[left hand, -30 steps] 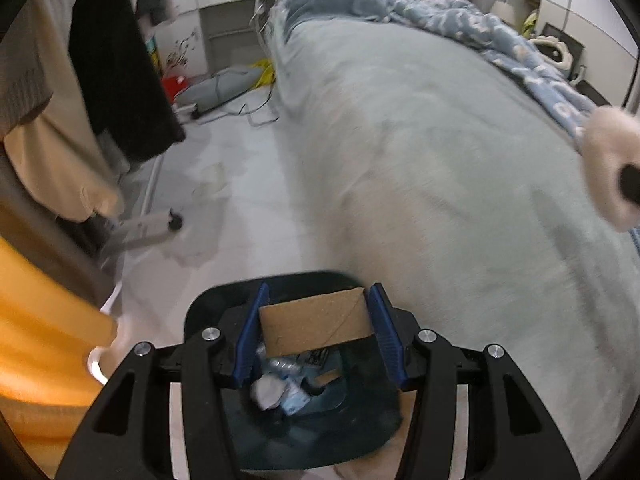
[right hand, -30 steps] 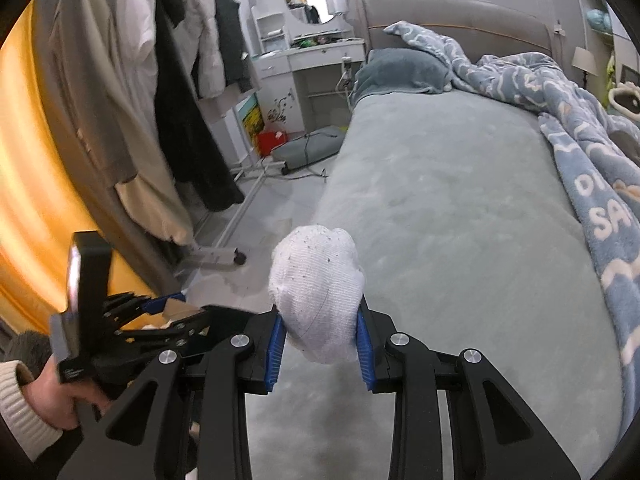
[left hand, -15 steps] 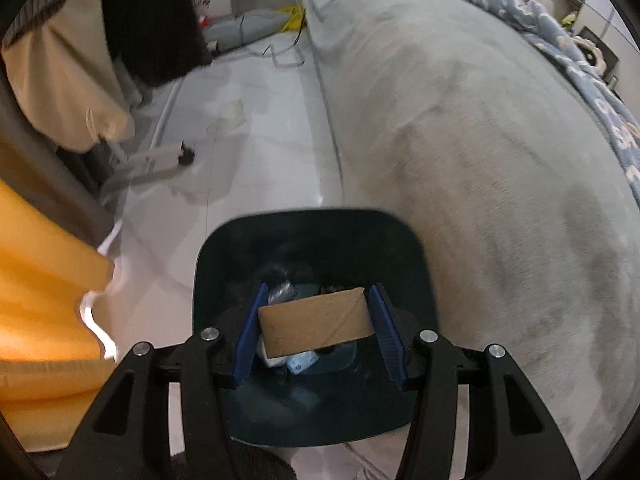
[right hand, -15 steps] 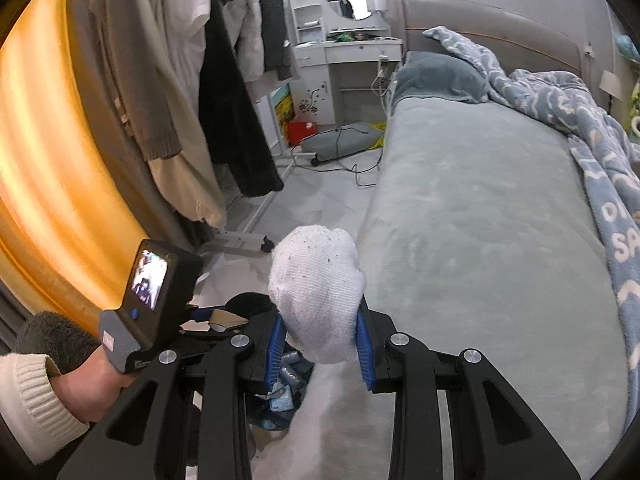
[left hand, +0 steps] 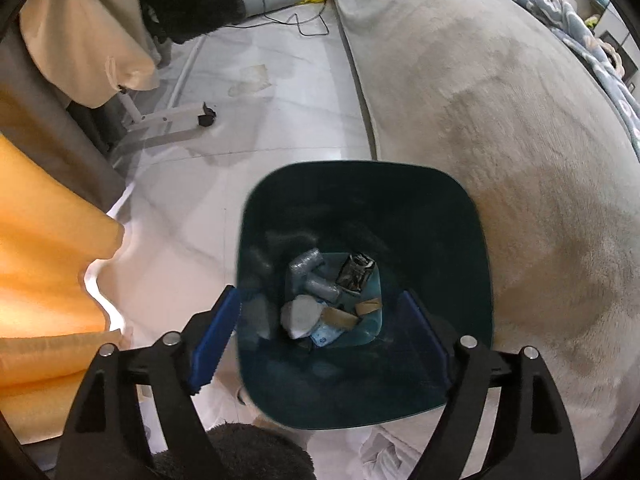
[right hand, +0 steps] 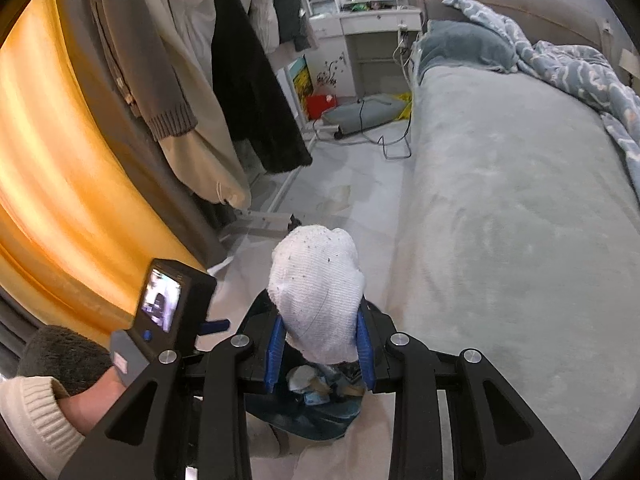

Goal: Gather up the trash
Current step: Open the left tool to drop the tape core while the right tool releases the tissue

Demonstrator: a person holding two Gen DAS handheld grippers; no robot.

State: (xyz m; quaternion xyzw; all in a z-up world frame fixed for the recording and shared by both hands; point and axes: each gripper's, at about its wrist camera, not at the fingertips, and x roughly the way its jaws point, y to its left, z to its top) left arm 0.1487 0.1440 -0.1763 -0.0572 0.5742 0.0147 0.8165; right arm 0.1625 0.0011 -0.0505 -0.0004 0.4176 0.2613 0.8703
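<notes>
A dark teal trash bin (left hand: 452, 216) stands on the floor beside the bed. My left gripper (left hand: 320, 332) is open and empty right above it. A brown cardboard tube (left hand: 340, 317) lies at the bottom among wrappers and crumpled paper. My right gripper (right hand: 320, 340) is shut on a white balled-up sock (right hand: 316, 292) and holds it above the same bin (right hand: 304, 420). The left gripper's body (right hand: 168, 312) shows at the left in the right wrist view.
A grey-covered bed (right hand: 500, 208) runs along the right, with a blue blanket (right hand: 560, 64) at its far side. Hanging coats (right hand: 248, 92) on a wheeled rack (left hand: 168, 120) and an orange curtain (left hand: 44, 232) line the left. Cables and a white vanity (right hand: 372, 36) stand at the far end.
My left gripper has opened and the cardboard tube has dropped into the bin. Both grippers have moved closer over the bin; the right one still holds the sock.
</notes>
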